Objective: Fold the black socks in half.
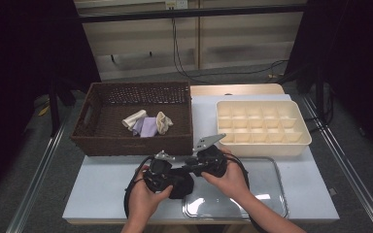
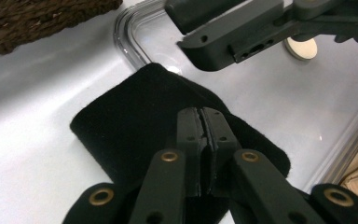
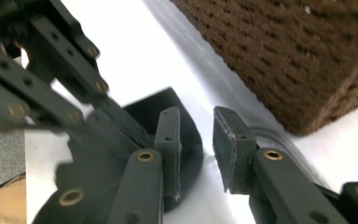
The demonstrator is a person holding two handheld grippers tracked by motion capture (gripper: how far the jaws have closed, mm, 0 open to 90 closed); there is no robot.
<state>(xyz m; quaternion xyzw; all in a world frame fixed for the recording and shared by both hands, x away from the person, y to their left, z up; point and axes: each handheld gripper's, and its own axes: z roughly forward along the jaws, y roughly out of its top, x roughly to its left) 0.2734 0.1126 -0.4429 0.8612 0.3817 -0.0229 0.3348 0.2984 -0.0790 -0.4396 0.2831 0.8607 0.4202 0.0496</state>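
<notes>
Two claws: left claw [image 2: 200, 140] clamps black cloth [image 2: 135, 121]; right claw [image 3: 196, 154] parted, just beside.

Recording booth in a lab or test room

A white work table [image 1: 102, 187] at frame centre stands on grey carpet, flanked left and right by black curtains [image 1: 26, 58]. Cables [image 1: 184, 68] run down the pale wall panel at top centre from a socket [image 1: 171, 5]. A metal floor rail [image 1: 36, 174] crosses the lower left.
</notes>
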